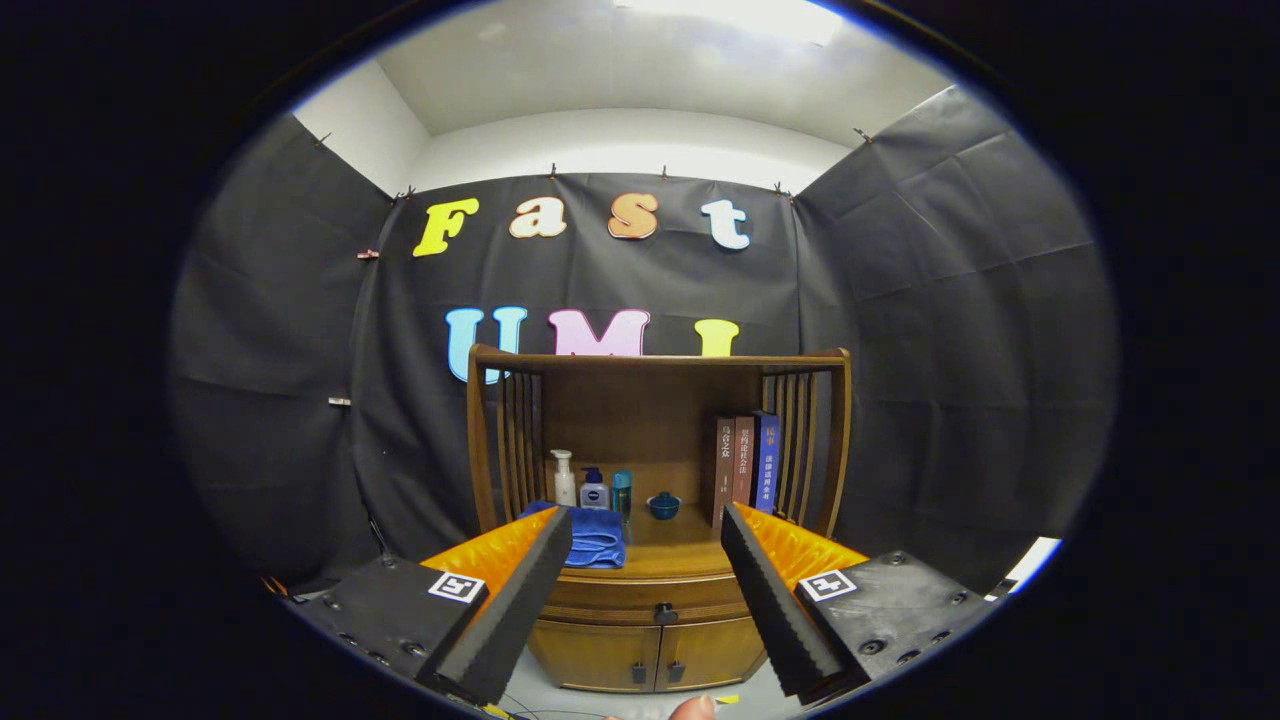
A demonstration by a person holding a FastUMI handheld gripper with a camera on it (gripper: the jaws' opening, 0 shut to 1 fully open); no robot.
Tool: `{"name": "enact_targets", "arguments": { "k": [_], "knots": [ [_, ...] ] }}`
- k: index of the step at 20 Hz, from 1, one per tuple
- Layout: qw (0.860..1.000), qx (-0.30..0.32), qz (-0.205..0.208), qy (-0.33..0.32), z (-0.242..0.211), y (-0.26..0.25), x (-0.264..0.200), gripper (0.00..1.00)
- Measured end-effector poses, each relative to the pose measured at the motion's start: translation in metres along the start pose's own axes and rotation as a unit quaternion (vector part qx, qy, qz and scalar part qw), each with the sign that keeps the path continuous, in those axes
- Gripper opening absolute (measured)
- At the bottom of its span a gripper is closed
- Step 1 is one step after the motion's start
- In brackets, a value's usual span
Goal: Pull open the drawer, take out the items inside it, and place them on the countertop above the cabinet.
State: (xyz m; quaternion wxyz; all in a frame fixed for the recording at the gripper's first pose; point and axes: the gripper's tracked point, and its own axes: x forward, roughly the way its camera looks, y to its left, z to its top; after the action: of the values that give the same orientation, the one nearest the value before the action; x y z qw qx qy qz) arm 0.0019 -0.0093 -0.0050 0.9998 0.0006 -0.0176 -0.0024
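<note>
Gripper view looks across a gap at a wooden cabinet [655, 610] that stands well beyond the fingers, with the gripper [646, 530] held spread wide and pinching nothing. Framed between the two fingers is the drawer [640, 597], a single one, shut flush under the countertop [680, 558], its lone dark knob [664, 613] sitting low between the fingertips and further off. By the look of it the task is at its very first step: the approach, with the drawer not yet pulled and whatever lies inside it hidden. The next move, as judged from this stance, calls for carrying the gripper forward and slightly down until the knob sits between the fingers, closing on it, then drawing straight back. Below the drawer are two cabinet doors [650, 655], each with its own small knob. On the countertop, counted from the left finger across: one folded blue towel [594, 537] just past that fingertip, three bottles [592, 487] in a row behind it (a tall pump bottle, a squat pump bottle, a slim teal one), one small blue lidded bowl [663, 505] near the middle, and three upright books [745, 462] ahead of the right finger. A fingertip [694, 708] of the person's hand shows beneath the gripper.
</note>
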Motion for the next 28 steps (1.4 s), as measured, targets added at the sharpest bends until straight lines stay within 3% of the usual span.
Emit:
{"name": "enact_targets", "arguments": {
  "k": [3,13,22,28],
  "knots": [
    [1.0,0.013,0.017,-0.018,-0.013,0.006,0.008,0.98],
    [0.999,0.036,0.012,-0.019,-0.145,-0.011,0.092,0.98],
    [0.998,-0.006,0.011,0.066,-0.293,-0.041,0.174,0.99],
    [0.994,-0.004,0.008,0.109,-0.361,-0.046,0.189,0.99]
  ]
}}
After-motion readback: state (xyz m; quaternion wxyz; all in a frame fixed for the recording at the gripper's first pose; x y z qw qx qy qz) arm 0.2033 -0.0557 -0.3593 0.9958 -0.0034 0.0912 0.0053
